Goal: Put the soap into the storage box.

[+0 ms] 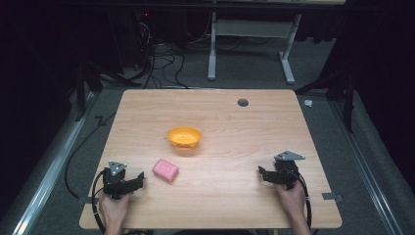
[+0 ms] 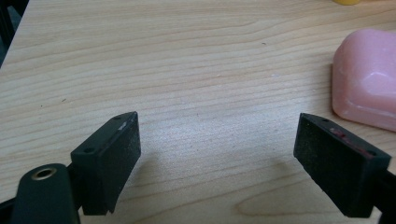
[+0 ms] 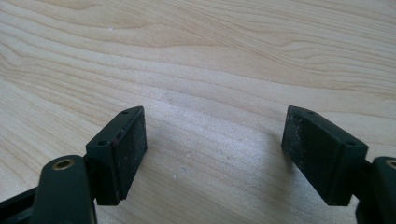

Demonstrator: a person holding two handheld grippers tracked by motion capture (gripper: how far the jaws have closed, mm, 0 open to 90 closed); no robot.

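Note:
A pink soap bar [image 1: 165,170] lies on the wooden table [image 1: 230,127], near its front left. An orange bowl [image 1: 184,137] stands just behind it, around the table's middle. My left gripper [image 1: 138,179] rests low at the front left, a short way left of the soap, and is open with nothing between its jaws. In the left gripper view the soap [image 2: 366,84] sits just past the right jaw, and the left gripper [image 2: 217,149] frames bare wood. At the front right, my right gripper [image 1: 262,173] is open too; in its own view the right gripper [image 3: 215,142] holds nothing.
A small dark hole [image 1: 242,103] marks the table's far right part. Beyond the far edge stand a white table frame [image 1: 249,44] and loose cables [image 1: 161,63] on the floor. A metal rail [image 1: 54,166] runs along the left side.

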